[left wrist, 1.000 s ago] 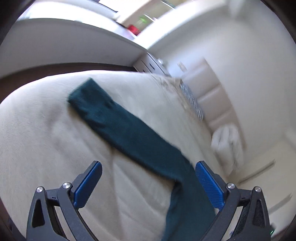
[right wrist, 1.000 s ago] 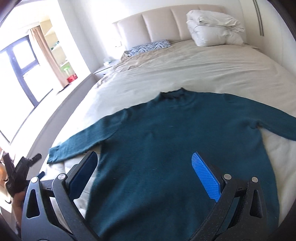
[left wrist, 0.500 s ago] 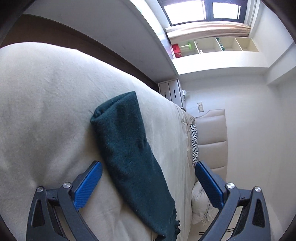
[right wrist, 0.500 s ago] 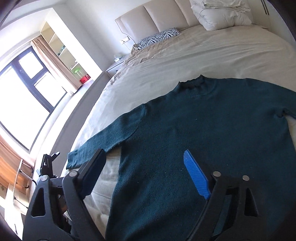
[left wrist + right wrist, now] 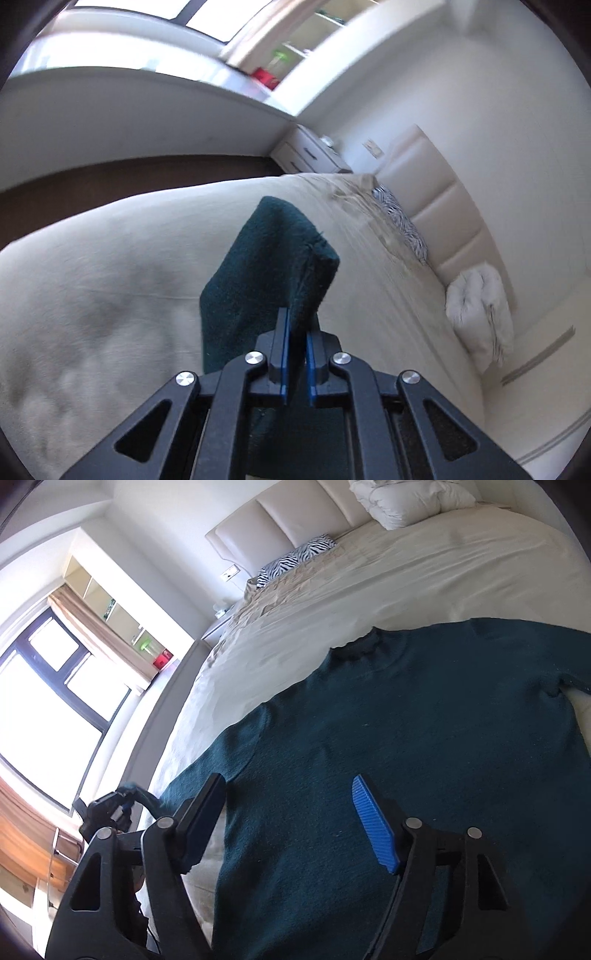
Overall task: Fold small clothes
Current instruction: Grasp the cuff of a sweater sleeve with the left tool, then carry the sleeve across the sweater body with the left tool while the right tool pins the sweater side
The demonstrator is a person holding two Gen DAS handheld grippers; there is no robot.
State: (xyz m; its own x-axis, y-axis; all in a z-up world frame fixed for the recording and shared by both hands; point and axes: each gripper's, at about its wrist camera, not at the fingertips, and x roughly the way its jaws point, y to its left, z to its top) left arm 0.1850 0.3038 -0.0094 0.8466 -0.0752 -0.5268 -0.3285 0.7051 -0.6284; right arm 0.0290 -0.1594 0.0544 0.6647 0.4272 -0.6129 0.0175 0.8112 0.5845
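Note:
A dark teal sweater (image 5: 406, 738) lies flat on the cream bed (image 5: 406, 572), neck toward the headboard. My left gripper (image 5: 297, 332) is shut on the cuff end of the sweater's left sleeve (image 5: 269, 266) and holds it lifted above the bed. That gripper also shows in the right wrist view (image 5: 110, 812) at the bed's left edge, with the sleeve end in it. My right gripper (image 5: 288, 812) is open and empty, hovering over the sweater's lower left body.
A white duvet bundle (image 5: 410, 498) and a zebra-print pillow (image 5: 295, 559) lie by the padded headboard (image 5: 288, 520). A nightstand (image 5: 306, 155) stands beside the bed. A window (image 5: 48, 709) and shelves line the left wall.
My left gripper has closed on the sleeve cuff and lifted it off the bed. My right gripper has tilted and moved lower over the sweater, still open.

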